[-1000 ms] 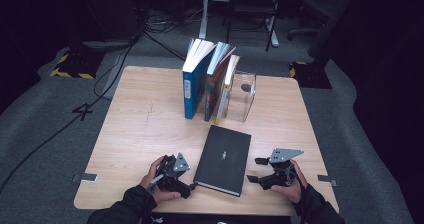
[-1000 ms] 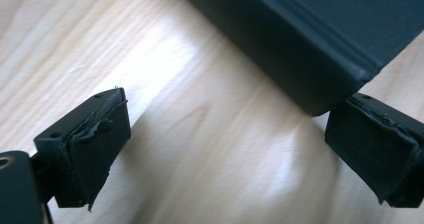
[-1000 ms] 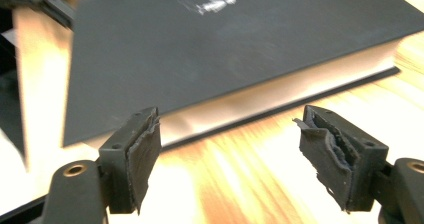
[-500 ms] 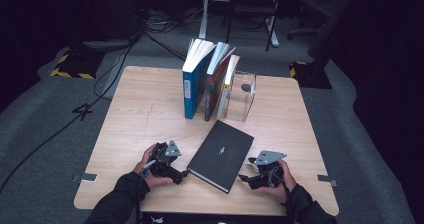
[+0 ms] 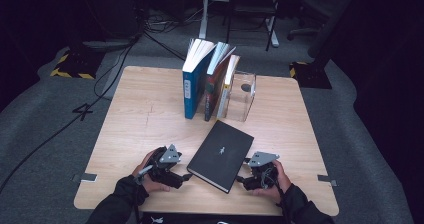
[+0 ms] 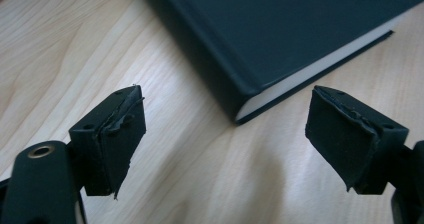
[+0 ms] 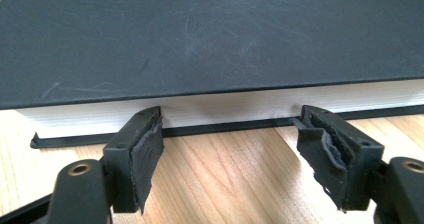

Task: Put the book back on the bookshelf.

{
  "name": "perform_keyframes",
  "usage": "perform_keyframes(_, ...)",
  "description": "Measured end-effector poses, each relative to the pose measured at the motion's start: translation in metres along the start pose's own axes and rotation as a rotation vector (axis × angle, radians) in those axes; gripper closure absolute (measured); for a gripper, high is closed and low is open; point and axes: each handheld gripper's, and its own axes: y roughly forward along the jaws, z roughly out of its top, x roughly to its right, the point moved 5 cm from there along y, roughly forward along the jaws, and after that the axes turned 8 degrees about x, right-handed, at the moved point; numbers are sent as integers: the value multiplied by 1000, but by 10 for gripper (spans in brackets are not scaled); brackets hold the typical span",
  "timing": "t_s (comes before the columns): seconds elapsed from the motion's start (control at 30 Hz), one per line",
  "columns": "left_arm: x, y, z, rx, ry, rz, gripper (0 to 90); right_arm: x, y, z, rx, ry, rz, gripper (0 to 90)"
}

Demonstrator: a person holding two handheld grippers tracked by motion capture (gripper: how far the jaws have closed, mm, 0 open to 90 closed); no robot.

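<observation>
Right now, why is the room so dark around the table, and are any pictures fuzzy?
High view: light falls mainly on the table, leaving the floor behind nearly black and the scene slightly soft. Left gripper view: the black book looks sharp at its corner, with soft shadows on the wood. Right gripper view: faint scratches show on its cover, with the near pads blurry.

Lab or recording studio, judged by dark surroundings. A lone wooden table [image 5: 150, 109] is set on grey carpet [image 5: 45, 124], cables [image 5: 115, 59] are run across the floor at far left, hazard-striped tape [image 5: 70, 66] is seen, an office chair [image 5: 320, 4] is parked far right.
</observation>
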Motion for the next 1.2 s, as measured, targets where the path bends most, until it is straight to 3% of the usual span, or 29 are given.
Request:
perform_keyframes(0.23,11,4,11,23,28,3,163,0,-1,2,19,-1,0,259)
perform_keyframes(0.37,21,8,19,28,72,0,165,-1,-1,4,28,0,5,259)
perform_keyframes(0.47,22,11,20,19,92,1,165,-2,0,5,33,-2,9,259)
perform_keyframes(0.7,22,15,20,6,99,23,156,-3,0,8,49,-7,17,258)
perform_keyframes(0.87,25,17,23,8,116,4,160,-4,-1,12,64,-5,21,255)
perform_keyframes(0.93,28,19,24,1,141,6,159,-5,-2,15,75,-1,24,256)
perform_keyframes(1.2,29,19,25,-1,148,10,155,-5,-6,25,119,18,21,256)
